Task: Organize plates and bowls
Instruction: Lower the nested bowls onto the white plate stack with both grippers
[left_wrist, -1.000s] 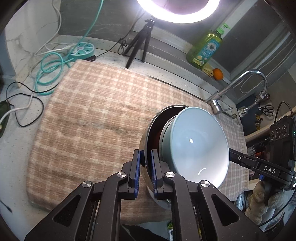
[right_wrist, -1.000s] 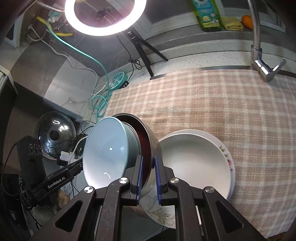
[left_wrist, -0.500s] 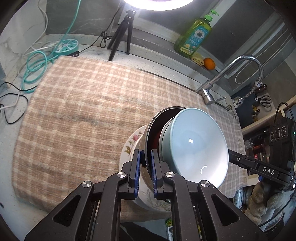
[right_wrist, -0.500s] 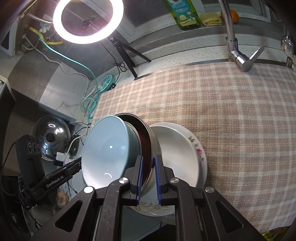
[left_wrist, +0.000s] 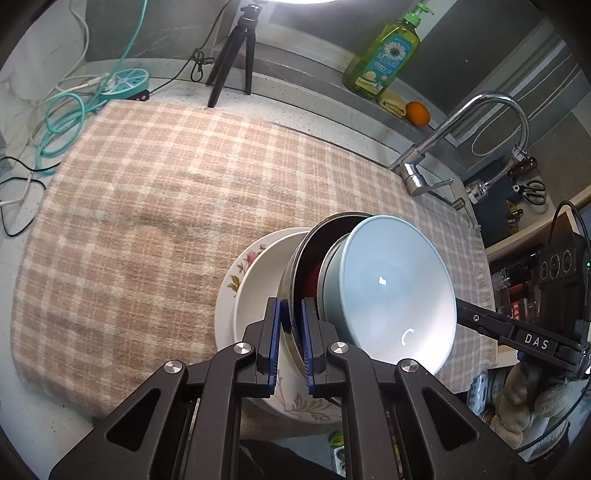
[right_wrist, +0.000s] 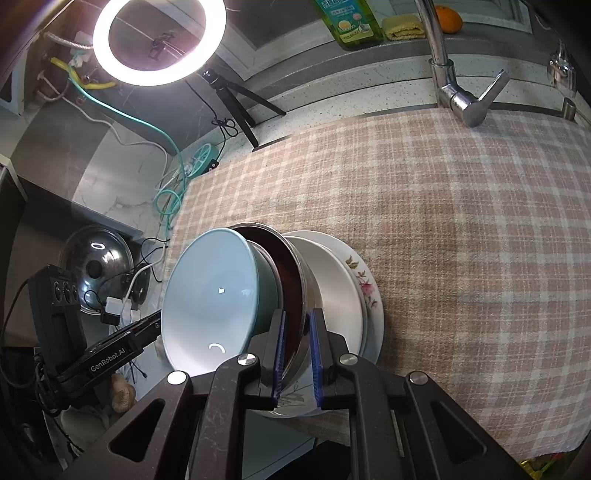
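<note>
A steel bowl (left_wrist: 295, 266) (right_wrist: 295, 258) with a dark red inside has a pale blue bowl (left_wrist: 391, 291) (right_wrist: 214, 295) nested in it. My left gripper (left_wrist: 291, 317) is shut on the steel bowl's rim. My right gripper (right_wrist: 297, 332) is shut on the same rim from the opposite side. In the left wrist view the right gripper's arm (left_wrist: 517, 336) reaches in behind the blue bowl. The bowls hang over a white plate (left_wrist: 258, 295) (right_wrist: 332, 288). That plate is stacked on a floral plate (left_wrist: 236, 273) (right_wrist: 364, 280) near the front edge of the checked cloth (left_wrist: 147, 206) (right_wrist: 461, 221).
A faucet (left_wrist: 417, 177) (right_wrist: 461, 99) stands at the cloth's far right. A green soap bottle (left_wrist: 384, 55), a sponge and an orange (left_wrist: 417, 113) sit on the back ledge. A tripod (left_wrist: 232, 55) and teal cable (left_wrist: 62, 122) are at the far left. A pot lid (right_wrist: 96, 266) lies off the counter's left end.
Both grippers carried the nested bowls to the right and slightly down. In the left wrist view the plates came out from behind the bowls; in the right wrist view they slid under them.
</note>
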